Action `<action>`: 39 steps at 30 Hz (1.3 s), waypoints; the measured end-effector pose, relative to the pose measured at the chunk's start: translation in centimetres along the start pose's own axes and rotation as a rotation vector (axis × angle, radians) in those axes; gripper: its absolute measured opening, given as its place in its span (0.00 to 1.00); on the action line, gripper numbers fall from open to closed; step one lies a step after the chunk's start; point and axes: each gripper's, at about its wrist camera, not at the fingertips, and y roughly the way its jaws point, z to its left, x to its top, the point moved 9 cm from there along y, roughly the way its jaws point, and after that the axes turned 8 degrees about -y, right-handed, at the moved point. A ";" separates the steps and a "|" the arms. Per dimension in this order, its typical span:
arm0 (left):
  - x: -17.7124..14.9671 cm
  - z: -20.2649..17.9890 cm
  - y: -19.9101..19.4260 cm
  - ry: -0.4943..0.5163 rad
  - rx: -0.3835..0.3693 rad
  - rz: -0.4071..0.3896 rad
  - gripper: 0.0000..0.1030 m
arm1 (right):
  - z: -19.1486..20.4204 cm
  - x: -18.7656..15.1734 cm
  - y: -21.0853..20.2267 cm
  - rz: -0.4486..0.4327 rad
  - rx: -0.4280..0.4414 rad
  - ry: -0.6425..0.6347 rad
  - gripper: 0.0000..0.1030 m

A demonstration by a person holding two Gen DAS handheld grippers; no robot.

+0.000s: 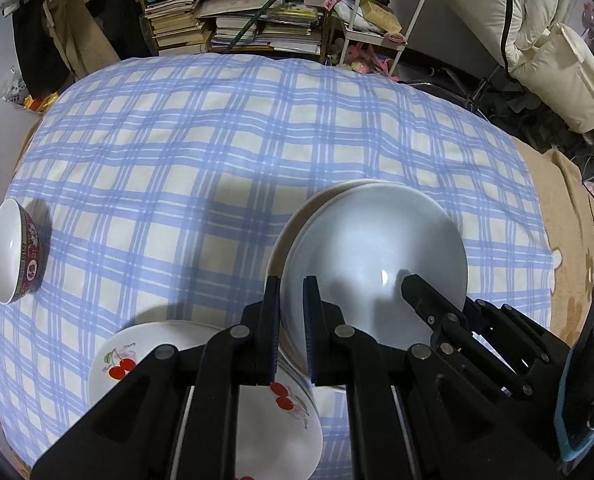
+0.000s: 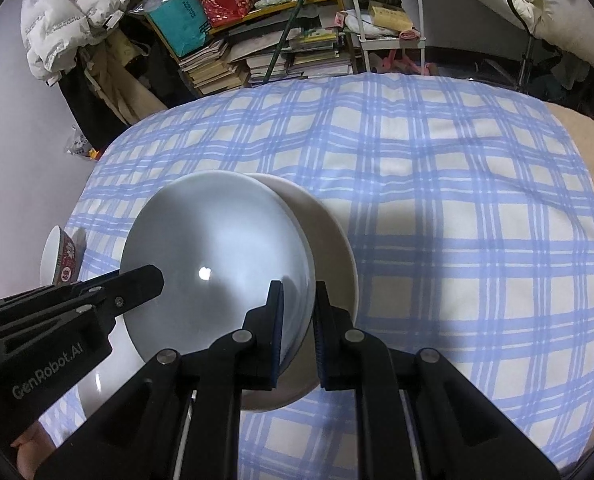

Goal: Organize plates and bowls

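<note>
Both grippers are pinching one pale bowl (image 1: 373,240) by opposite rims: the left gripper (image 1: 292,292) is clamping its left edge, the right gripper (image 2: 299,296) its right. A cream plate (image 2: 329,236) is sitting just behind it. A cherry plate (image 1: 121,364) is lying near left on the checked cloth (image 1: 217,128), a red bowl (image 1: 15,248) far left.

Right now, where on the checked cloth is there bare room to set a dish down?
Free: the wide stretch of checked cloth between the red patterned bowl and the held pale blue plate, and everything beyond toward the bookshelf. Crowded: the near edge, with the cherry plate and both hand-held grippers.
</note>
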 end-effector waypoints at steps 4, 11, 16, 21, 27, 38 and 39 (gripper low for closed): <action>0.0 0.1 0.1 0.002 -0.005 0.004 0.09 | 0.0 0.2 0.2 -0.005 -0.019 -0.015 0.15; -0.3 0.0 0.1 0.012 0.002 0.002 0.09 | 0.0 0.1 0.3 0.005 -0.009 -0.007 0.15; -0.6 -0.2 -0.1 0.025 0.009 0.003 0.09 | -0.3 -0.1 0.4 0.022 0.020 0.020 0.15; -0.9 -0.3 -0.3 0.042 0.025 0.000 0.09 | -0.4 -0.4 0.2 0.029 0.028 0.024 0.15; -1.3 -0.5 -0.4 0.084 0.053 -0.010 0.09 | -0.4 -0.5 -0.2 0.027 0.032 0.024 0.15; -1.3 -0.5 -1.2 0.099 0.066 -0.040 0.12 | -1.0 -0.4 -0.9 0.011 0.014 0.030 0.15; -1.3 -0.4 -1.3 0.091 0.064 -0.039 0.12 | -1.1 -0.5 -0.8 0.014 0.014 0.034 0.15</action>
